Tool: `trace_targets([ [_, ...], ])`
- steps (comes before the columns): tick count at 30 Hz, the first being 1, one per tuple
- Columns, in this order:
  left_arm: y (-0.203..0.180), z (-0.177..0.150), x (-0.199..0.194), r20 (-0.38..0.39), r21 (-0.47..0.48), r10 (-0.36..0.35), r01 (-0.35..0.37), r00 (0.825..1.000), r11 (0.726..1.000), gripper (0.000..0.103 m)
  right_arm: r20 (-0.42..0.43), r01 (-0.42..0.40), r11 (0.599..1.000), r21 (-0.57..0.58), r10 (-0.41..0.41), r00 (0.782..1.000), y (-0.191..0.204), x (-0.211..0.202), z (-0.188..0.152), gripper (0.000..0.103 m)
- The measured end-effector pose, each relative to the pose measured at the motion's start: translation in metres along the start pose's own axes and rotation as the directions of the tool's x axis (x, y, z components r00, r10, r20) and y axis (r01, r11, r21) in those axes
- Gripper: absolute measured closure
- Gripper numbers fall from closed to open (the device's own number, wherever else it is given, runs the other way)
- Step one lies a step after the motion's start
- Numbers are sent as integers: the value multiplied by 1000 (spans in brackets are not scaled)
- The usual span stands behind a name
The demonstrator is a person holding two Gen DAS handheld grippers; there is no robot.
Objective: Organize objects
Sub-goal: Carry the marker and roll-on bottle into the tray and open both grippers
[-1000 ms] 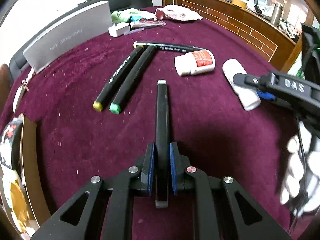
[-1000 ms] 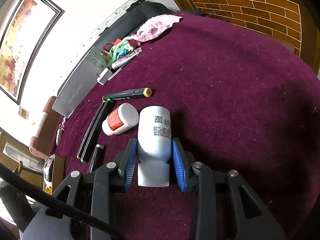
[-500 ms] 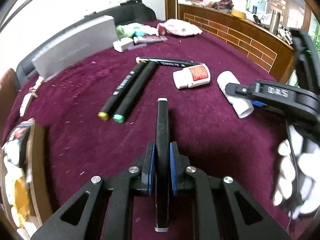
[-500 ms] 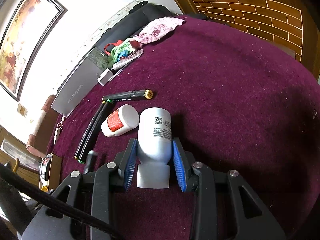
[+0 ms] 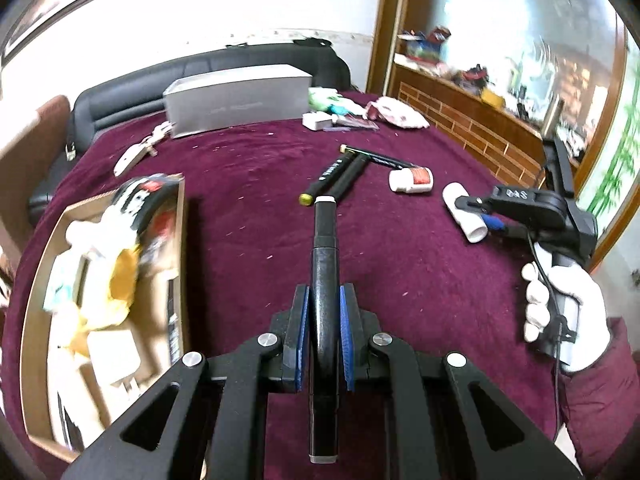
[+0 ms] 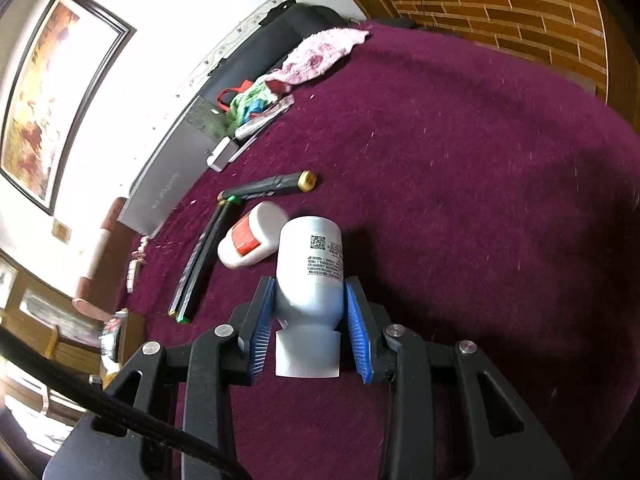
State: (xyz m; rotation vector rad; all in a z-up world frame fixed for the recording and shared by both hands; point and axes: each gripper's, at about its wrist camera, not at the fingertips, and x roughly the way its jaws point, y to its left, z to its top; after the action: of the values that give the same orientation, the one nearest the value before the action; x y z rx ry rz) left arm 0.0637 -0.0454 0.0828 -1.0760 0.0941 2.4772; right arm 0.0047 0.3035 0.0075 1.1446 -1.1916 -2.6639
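The left gripper (image 5: 323,344) is clamped on a black marker (image 5: 325,280), mid-carry I judge; next, swing toward the cardboard box (image 5: 182,240) at nine o'clock, while the right gripper (image 6: 310,320) clasps a white bottle (image 6: 312,268).

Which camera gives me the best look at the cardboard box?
The left wrist view. The cardboard box sits open at the left on the purple cloth, its jumbled contents visible though blurred. The right wrist view catches only a blurred sliver of it at the left edge.
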Motion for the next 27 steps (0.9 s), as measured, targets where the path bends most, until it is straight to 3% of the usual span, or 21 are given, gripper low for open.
trace_targets([
  [5,26,-16,-19,38,-62,-12,15,999,998,91,-42,-84,996,11,84,996,14,-17,-21,71],
  [9,48,-26,-39,75,-111,-4,13,997,994,91,-102,-170,985,15,171,980,37,-23,-39,71],
  [14,86,-36,-68,126,-168,61,-40,990,985,91,-180,-244,969,-31,234,955,79,-19,-59,71],
  [22,154,-52,-90,130,-274,170,-130,977,953,91,-336,-357,933,-30,327,883,148,19,-98,70],
  [27,187,-54,-87,104,-289,218,-180,970,940,91,-407,-389,920,-40,341,847,188,46,-121,70],
])
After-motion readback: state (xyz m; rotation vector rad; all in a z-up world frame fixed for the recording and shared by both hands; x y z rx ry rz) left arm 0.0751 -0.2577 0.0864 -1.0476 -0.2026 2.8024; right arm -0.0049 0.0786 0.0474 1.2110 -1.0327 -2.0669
